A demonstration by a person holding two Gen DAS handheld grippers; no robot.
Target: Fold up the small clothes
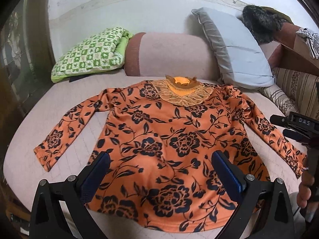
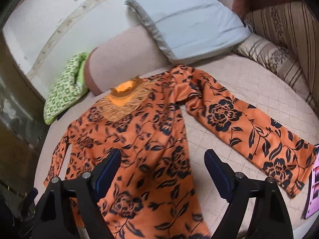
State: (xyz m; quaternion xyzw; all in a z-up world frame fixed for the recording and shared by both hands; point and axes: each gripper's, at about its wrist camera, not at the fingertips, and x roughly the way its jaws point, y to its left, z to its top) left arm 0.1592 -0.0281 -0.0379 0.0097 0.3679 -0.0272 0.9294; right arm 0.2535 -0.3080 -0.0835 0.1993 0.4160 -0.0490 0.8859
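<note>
An orange long-sleeved top with black flowers [image 1: 165, 139] lies flat, face up, on the pinkish quilted bed [image 1: 24, 145], sleeves spread, lace collar [image 1: 182, 91] at the far end. My left gripper [image 1: 160, 159] is open and empty, hovering above the top's lower hem. My right gripper [image 2: 162, 158] is open and empty above the top's [image 2: 139, 139] right side, near the gap between body and right sleeve [image 2: 249, 131]. The right gripper also shows at the right edge of the left wrist view [image 1: 293, 127].
A green patterned cushion [image 1: 89, 53], a pink bolster [image 1: 165, 53] and a grey-white pillow [image 1: 237, 47] line the far end. A striped cushion [image 2: 273, 59] lies at the right. A pink booklet [image 2: 314, 183] sits at the bed's right edge.
</note>
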